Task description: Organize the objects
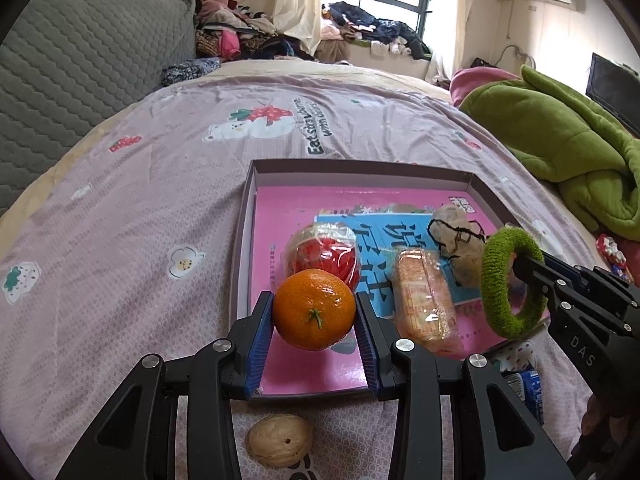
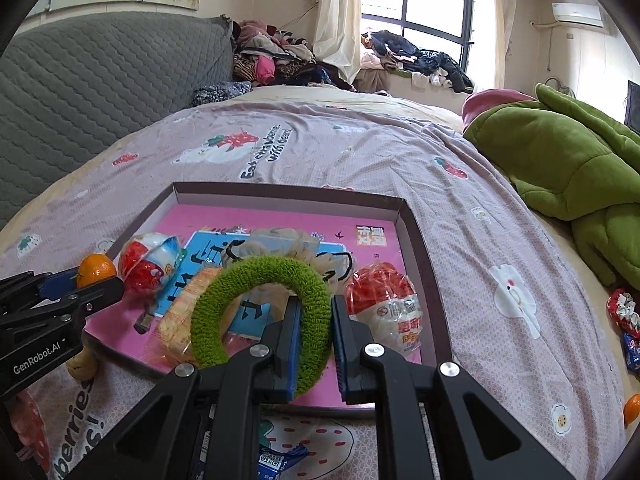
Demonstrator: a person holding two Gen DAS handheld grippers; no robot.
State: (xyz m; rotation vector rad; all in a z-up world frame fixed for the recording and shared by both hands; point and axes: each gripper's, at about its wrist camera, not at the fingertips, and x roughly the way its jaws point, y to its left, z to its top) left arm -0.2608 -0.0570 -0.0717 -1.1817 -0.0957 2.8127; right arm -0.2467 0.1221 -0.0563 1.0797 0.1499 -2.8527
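**Two full grippers over the box lid**

The left gripper (image 1: 315, 312) was clamped on a round orange mandarin (image 1: 314, 309), its blue ribbed pads (image 1: 262, 338) pressing the fruit's sides, stem facing the camera. The right gripper (image 2: 313, 334) pinched one side of a fuzzy green ring-shaped hair tie (image 2: 264, 312), the rest of the loop standing free to the left of its jaws.

Just beyond both sets of jaws lay the shallow cardboard box lid with a pink printed floor (image 1: 256, 240) on the mauve strawberry-print bedsheet (image 1: 140, 200). Ahead of the mandarin sat a red snack in clear wrap (image 1: 324, 254); to the right of it, an orange wrapped biscuit pack (image 1: 424, 300) and a beige mesh pouch with black cord (image 1: 460, 240). Below the left jaws, outside the lid, rested a pale walnut (image 1: 279, 440).

The step in hand appeared to be setting both items into the lid. Doing it well likely meant lowering the mandarin onto bare pink floor near the front edge, releasing only once it rested so it would not roll, and dropping the tie flat clear of the packets.
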